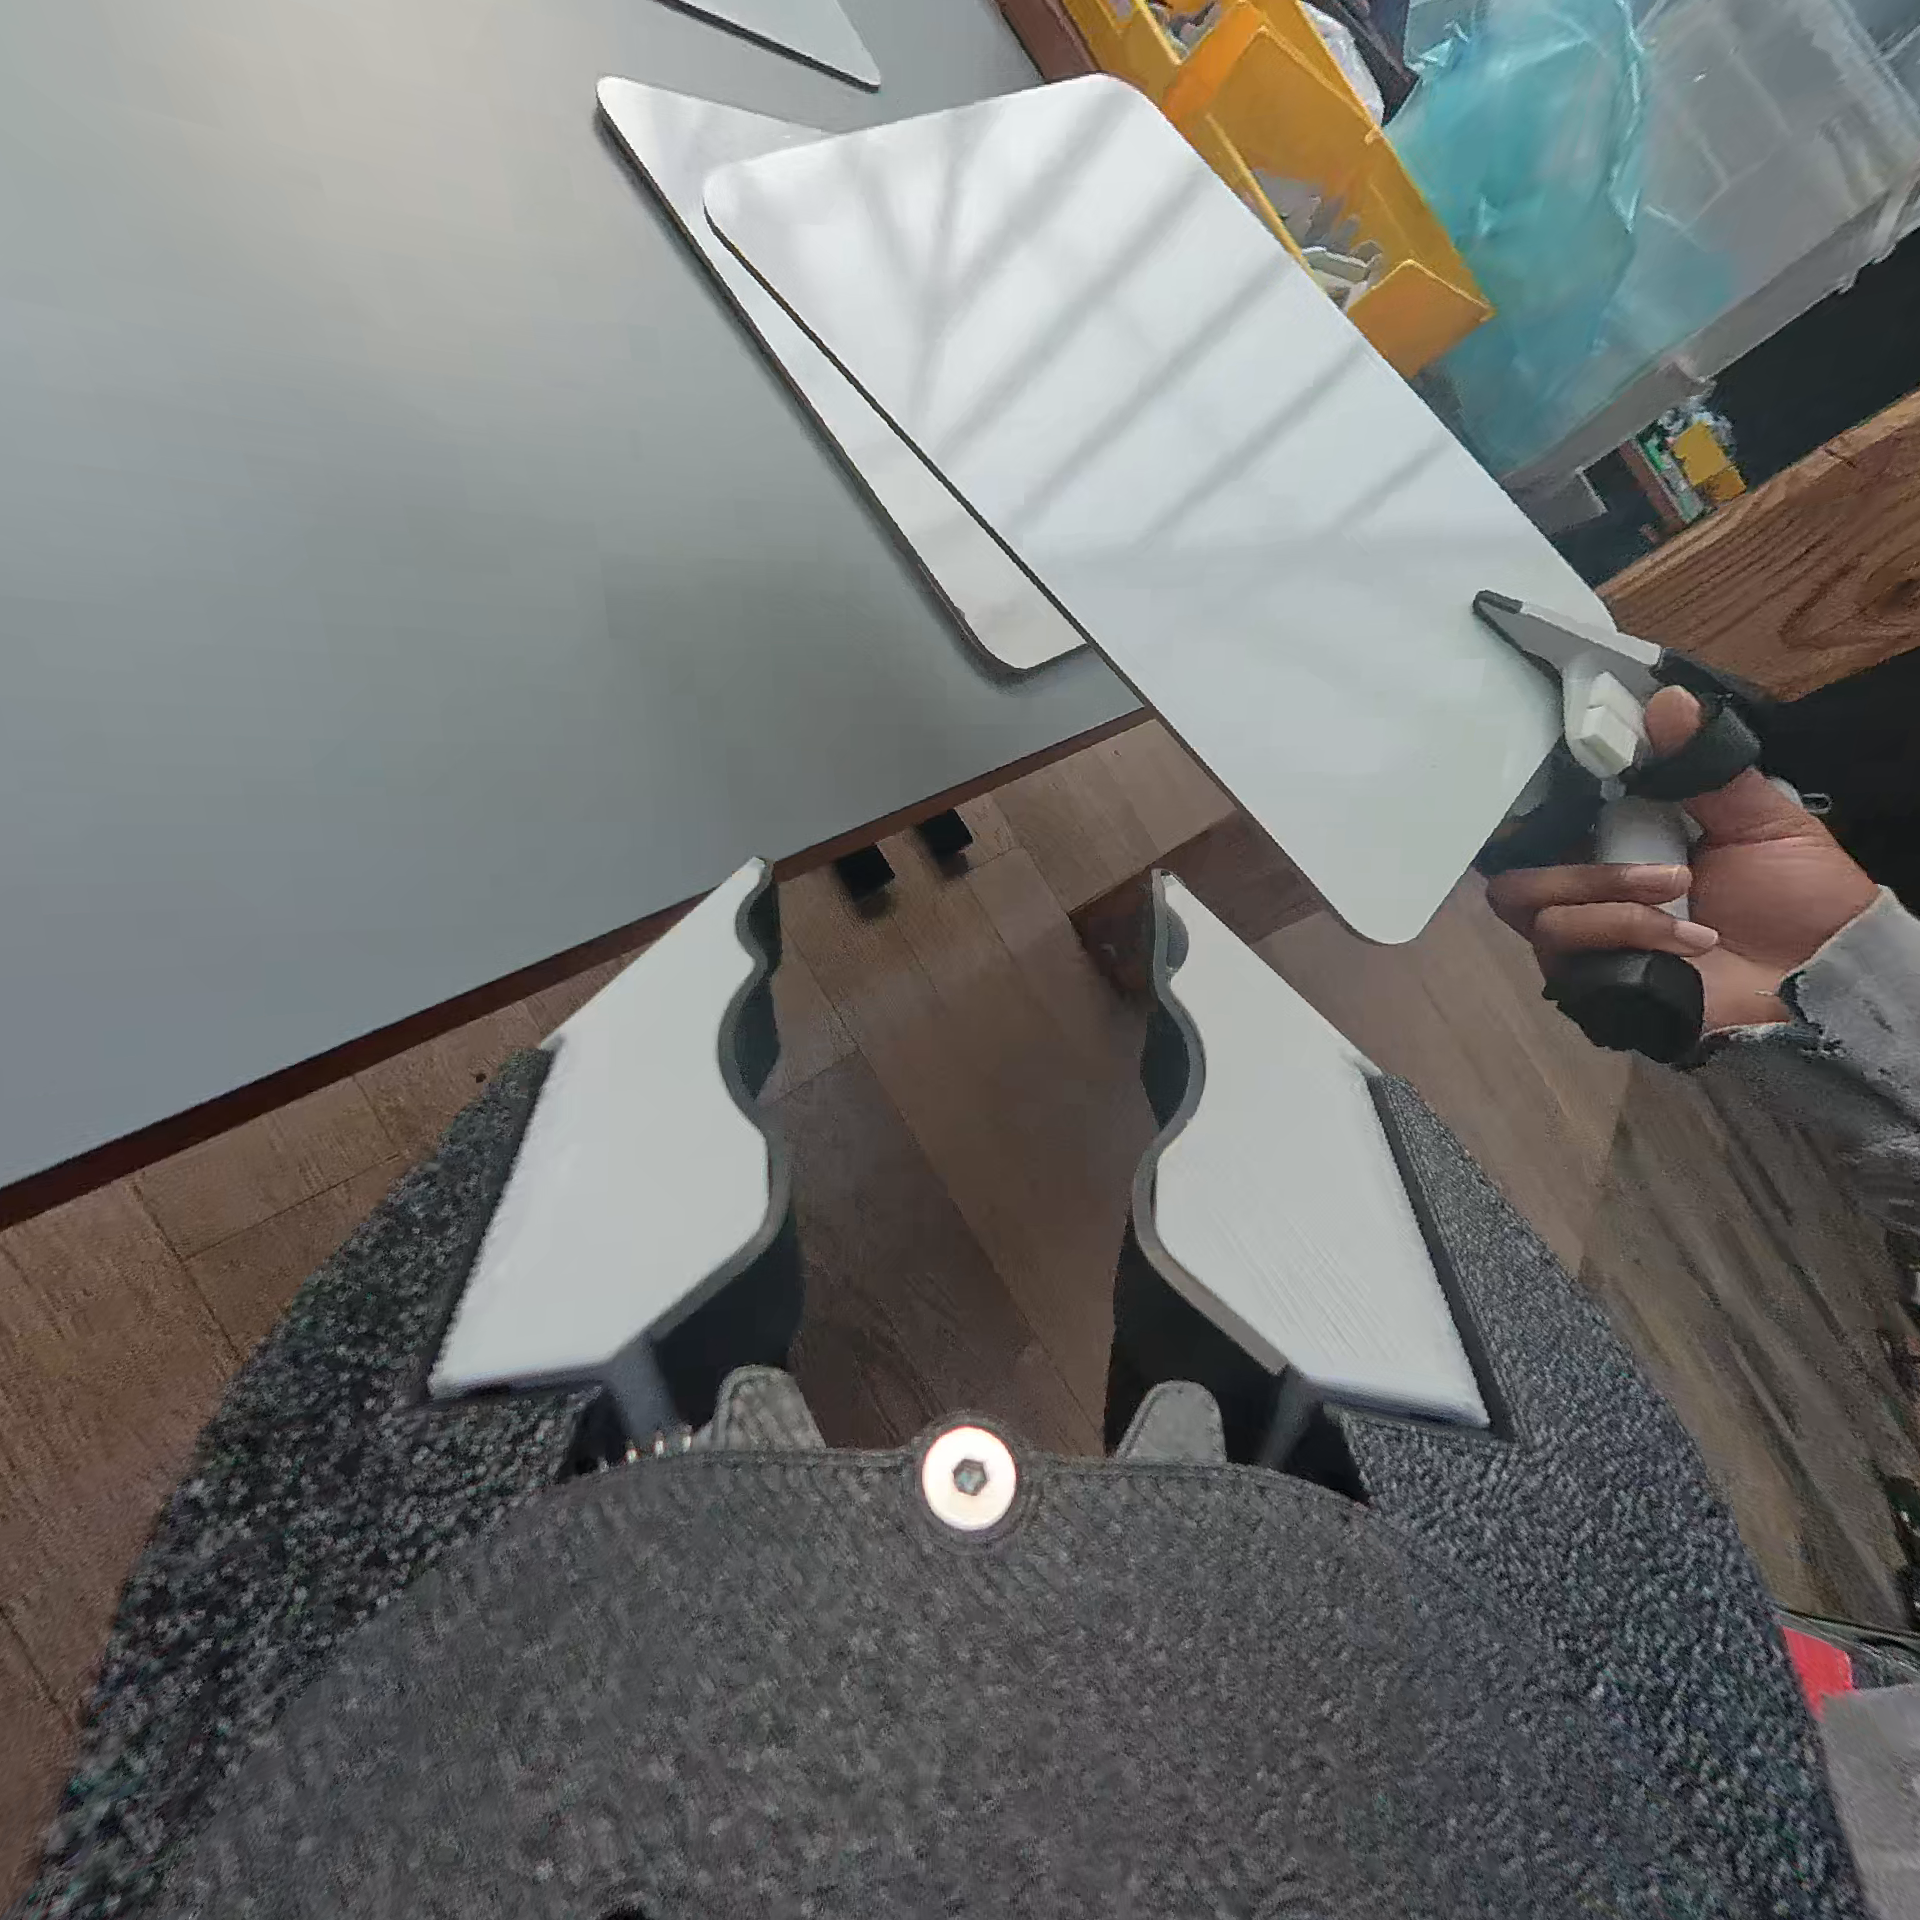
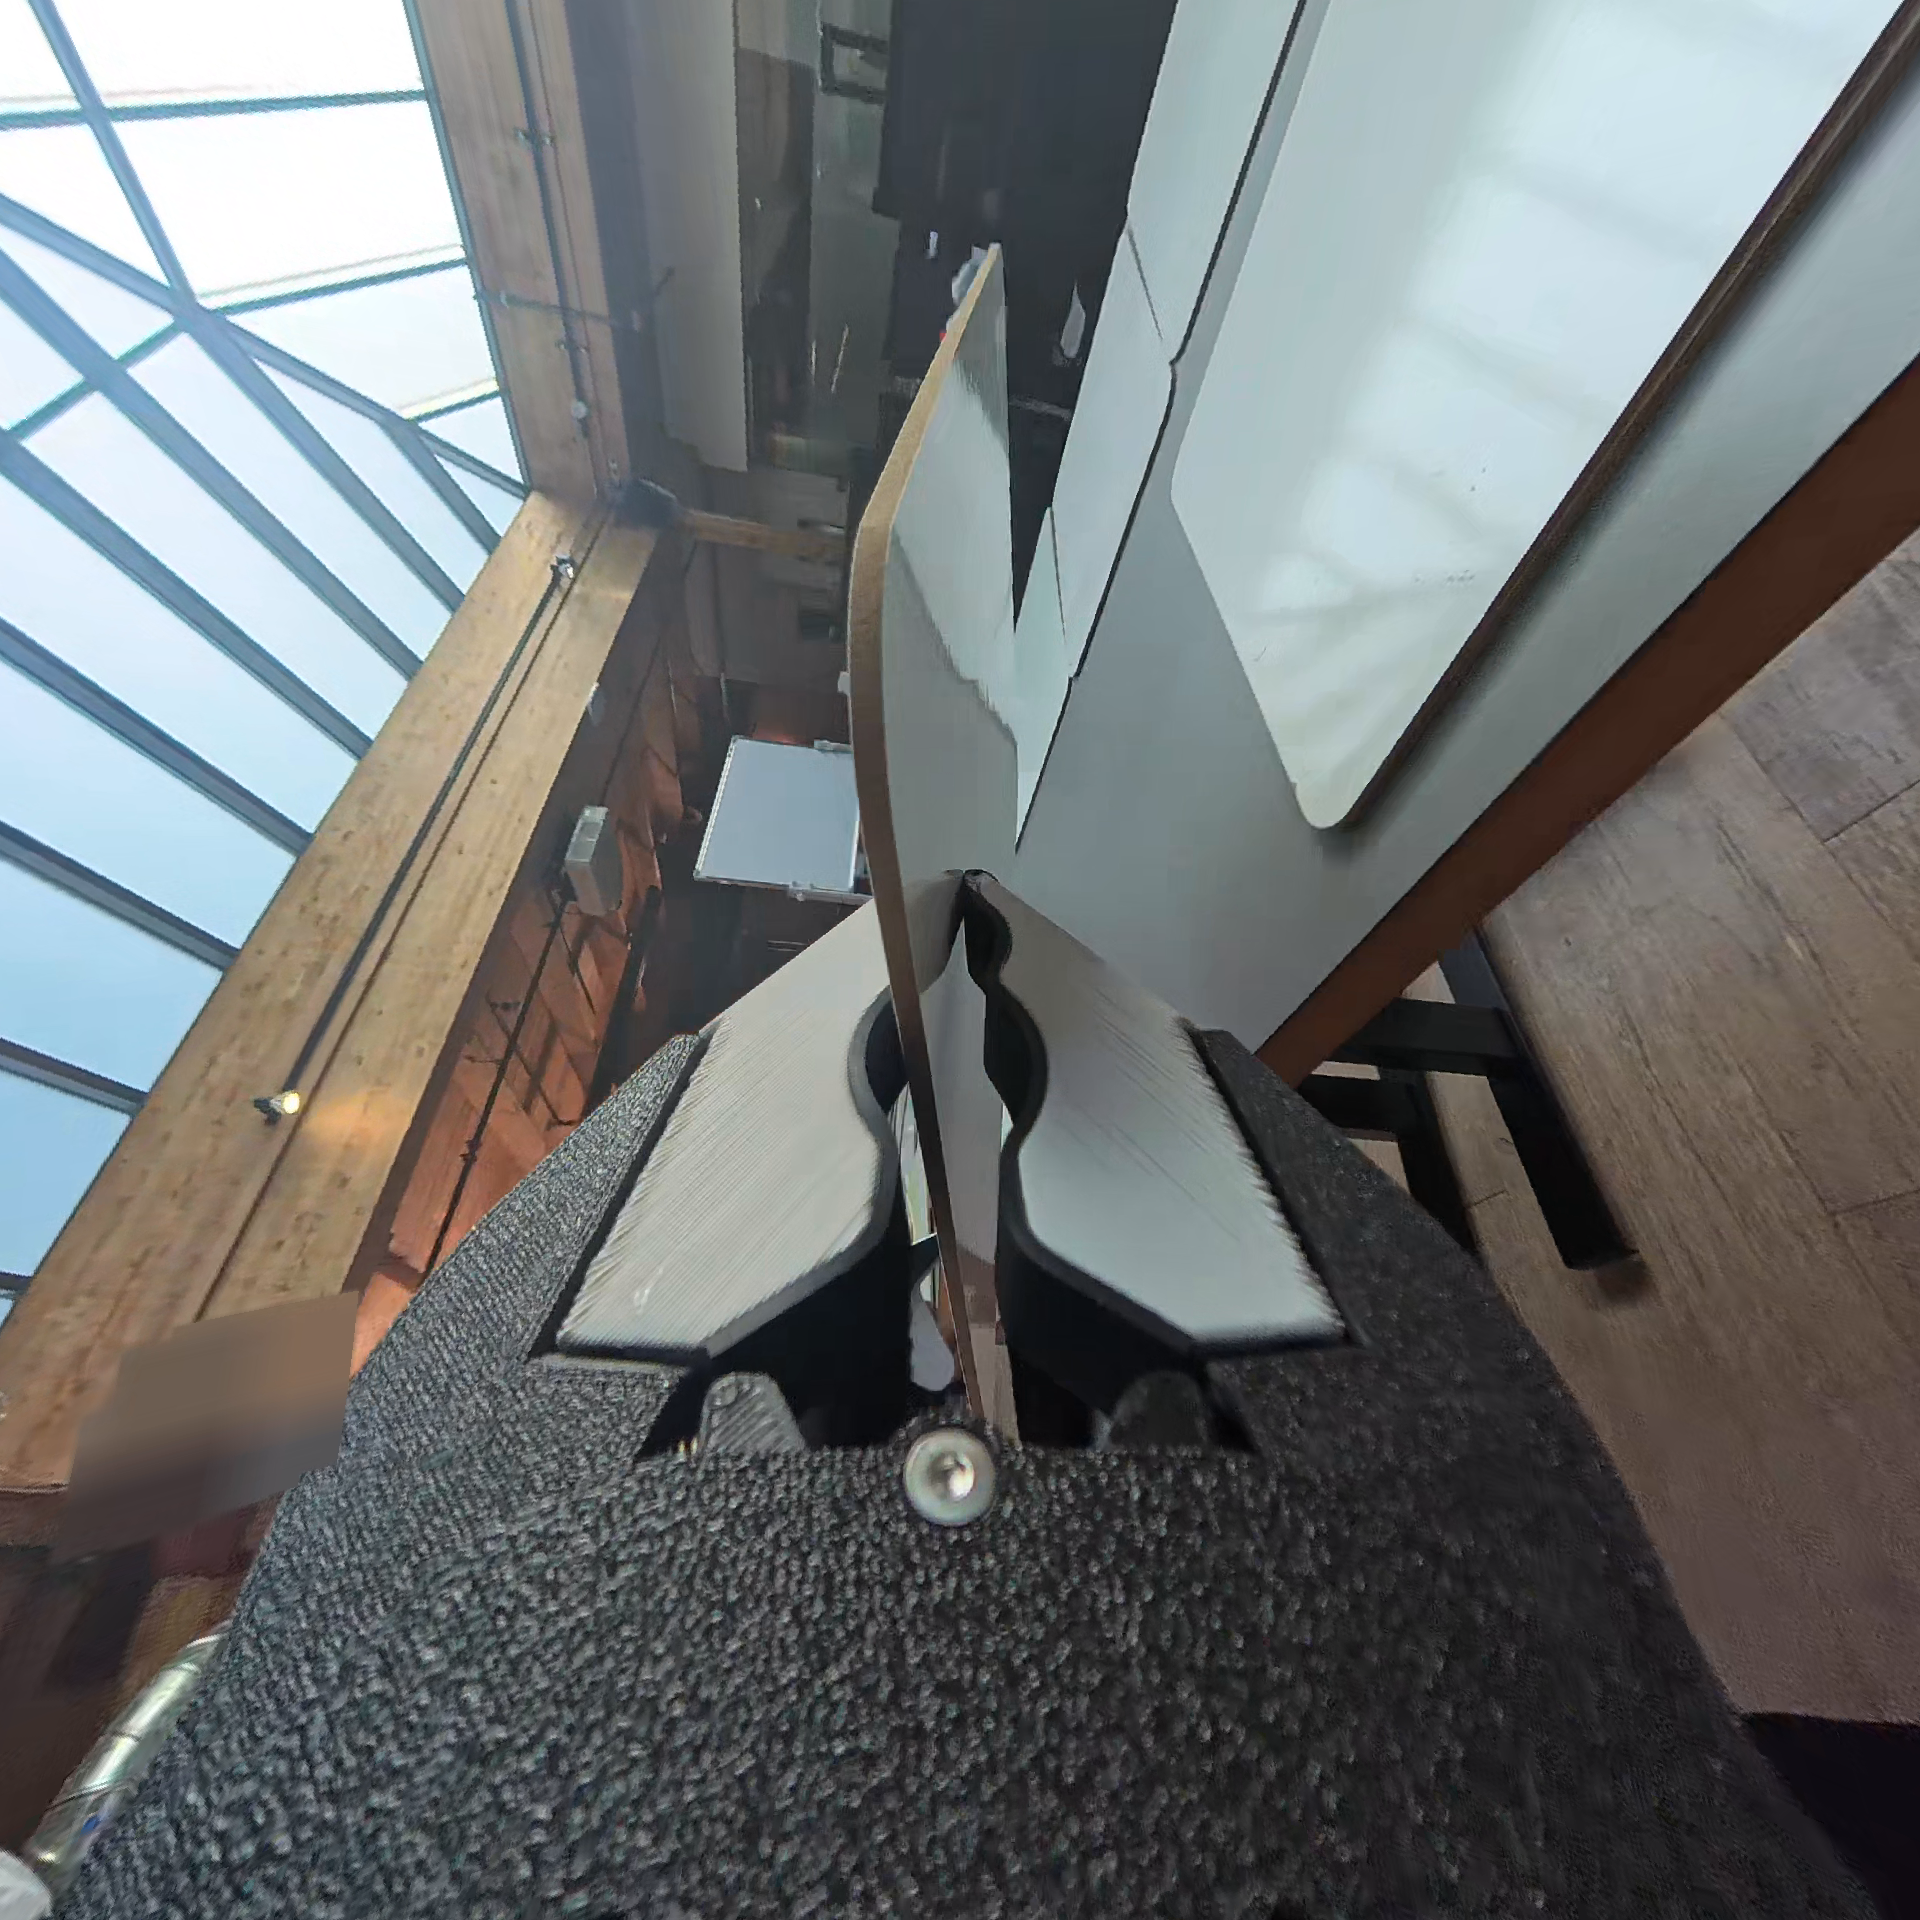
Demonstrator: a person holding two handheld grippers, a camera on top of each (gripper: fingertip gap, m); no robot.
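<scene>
My right gripper [image 2: 961, 883] is shut on the edge of a thin white board with rounded corners [image 2: 940, 665], seen edge-on, held up in the air off the table. In the left wrist view the same board [image 1: 1143, 447] hangs tilted above the table's edge, with the right gripper [image 1: 1538, 634] and a person's hand [image 1: 1714, 883] at its lower right corner. My left gripper [image 1: 961, 883] is open and empty, below the board, over the wooden floor just off the grey table [image 1: 312, 520].
A second white board [image 1: 883, 447] lies flat on the grey table, also in the right wrist view [image 2: 1507, 416]. A third board's corner [image 1: 800, 31] shows farther back. Yellow bins [image 1: 1299, 156] and a clear plastic-wrapped case [image 1: 1662, 208] stand beyond the table. A wooden beam [image 1: 1787, 551] is on the right.
</scene>
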